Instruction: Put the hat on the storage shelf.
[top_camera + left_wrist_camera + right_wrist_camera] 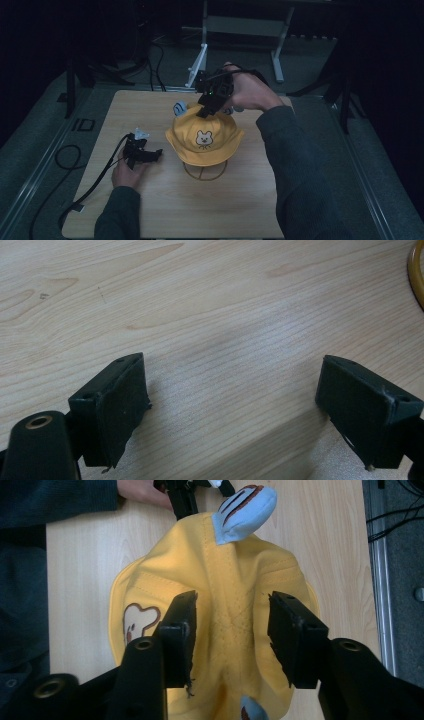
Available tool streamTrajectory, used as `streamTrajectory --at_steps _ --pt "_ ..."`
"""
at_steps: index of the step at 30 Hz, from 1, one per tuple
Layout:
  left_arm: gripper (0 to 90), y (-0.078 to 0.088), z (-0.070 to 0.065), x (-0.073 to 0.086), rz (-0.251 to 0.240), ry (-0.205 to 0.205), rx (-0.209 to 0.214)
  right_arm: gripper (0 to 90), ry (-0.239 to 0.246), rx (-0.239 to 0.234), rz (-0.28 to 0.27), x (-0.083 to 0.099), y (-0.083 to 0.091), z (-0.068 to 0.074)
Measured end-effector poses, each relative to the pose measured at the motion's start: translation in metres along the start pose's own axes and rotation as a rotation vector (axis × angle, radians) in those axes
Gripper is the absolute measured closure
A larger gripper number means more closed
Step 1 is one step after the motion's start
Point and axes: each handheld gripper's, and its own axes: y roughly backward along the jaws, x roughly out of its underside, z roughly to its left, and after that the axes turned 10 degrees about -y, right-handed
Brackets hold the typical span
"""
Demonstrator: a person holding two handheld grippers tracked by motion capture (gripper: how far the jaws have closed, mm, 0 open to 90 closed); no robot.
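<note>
The right claw [231, 630] hangs over the crown of the yellow hat [220, 585], its jaws spread with a band of fabric showing between them; whether the pads touch the cloth I cannot tell. The hat sits on a wire stand [205, 172] near the middle of the surface [165, 210], bear patch [203, 138] facing the person, a blue striped ear [243, 510] sticking up at one side.

The risks, as I judge them, start at that grip. The crown is soft, so if the jaws close on a thin fold the cloth may slide out, or the hat may lift lopsided. If the claw presses down first, the light wire stand could tip or skid, taking the hat with it. A lift that is not straight up could snag the brim on the wire and drag the stand along.

The left claw [150, 154] rests on the surface well to the left of the hat, jaws spread and empty, with the stand's ring [416, 275] just at its edge of sight. It is too far off to steady the stand.
</note>
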Motion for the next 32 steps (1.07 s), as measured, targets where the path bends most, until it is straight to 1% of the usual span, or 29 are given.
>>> streamTrajectory --at_steps 4,6,7,8,10,11,13,14,15,16,18,20,21,22,23,24,25,27,29,31,32 --pt "13.2 0.000 0.000 0.000 0.000 0.000 0.000 49.0 -0.008 0.000 0.006 0.004 0.004 0.001" --pt "13.2 0.000 0.000 0.000 0.000 0.000 0.000 44.7 -0.008 -0.001 -0.011 0.006 0.007 0.002" --pt "13.1 0.000 0.000 0.000 0.000 0.000 0.000 42.5 -0.018 0.002 -0.012 0.007 0.009 0.003" --pt "13.2 0.000 0.000 0.000 0.000 0.000 0.000 42.5 -0.018 0.002 -0.012 0.007 0.009 0.003" --pt "13.1 0.000 0.000 0.000 0.000 0.000 0.000 37.6 -0.043 0.017 -0.018 0.008 0.014 0.002" --pt "13.1 0.000 0.000 0.000 0.000 0.000 0.000 36.7 -0.047 0.031 -0.019 0.009 0.016 0.002" --pt "13.2 0.000 0.000 0.000 0.000 0.000 0.000 35.2 -0.053 0.039 -0.021 0.011 0.019 0.001" --pt "13.2 0.000 0.000 0.000 0.000 0.000 0.000 33.5 -0.054 0.054 -0.020 0.013 0.021 0.001" --pt "13.1 0.000 0.000 0.000 0.000 0.000 0.000 33.3 -0.057 0.063 -0.017 0.014 0.022 0.001" --pt "13.2 0.000 0.000 0.000 0.000 0.000 0.000 33.0 -0.057 0.060 -0.013 0.016 0.023 0.001" --pt "13.2 0.000 0.000 0.000 0.000 0.000 0.001 31.9 -0.057 0.081 -0.004 0.019 0.025 0.000" --pt "13.2 0.000 0.000 0.000 0.000 -0.001 0.001 31.0 -0.060 0.076 0.011 0.023 0.026 0.000" --pt "13.2 0.000 0.000 0.000 0.000 -0.001 0.001 31.2 -0.067 0.074 0.017 0.026 0.026 -0.001" --pt "13.2 0.000 0.000 0.000 -0.002 0.001 0.001 31.0 -0.079 0.060 0.020 0.029 0.027 -0.002" --pt "13.2 0.000 0.000 0.000 -0.001 0.000 0.001 30.6 -0.081 0.063 0.027 0.033 0.027 -0.004" --pt "13.2 0.000 0.000 0.000 -0.001 0.000 0.001 30.2 -0.082 0.083 0.038 0.036 0.026 -0.005" --pt "13.2 0.000 0.000 0.000 -0.001 -0.001 0.001 30.0 -0.088 0.091 0.047 0.040 0.026 -0.005" --pt "13.2 0.000 0.000 0.000 0.000 -0.001 0.001 29.7 -0.101 0.082 0.037 0.049 0.027 -0.007" --pt "13.2 0.000 0.000 0.000 0.000 -0.001 0.001 29.7 -0.105 0.096 0.032 0.057 0.029 -0.008" --pt "13.2 0.000 0.000 0.000 -0.001 0.000 0.001 29.6 -0.111 0.089 0.013 0.065 0.030 -0.009" --pt "13.2 0.000 0.000 0.000 -0.001 0.000 0.001 29.6 -0.111 0.089 0.013 0.065 0.030 -0.009"
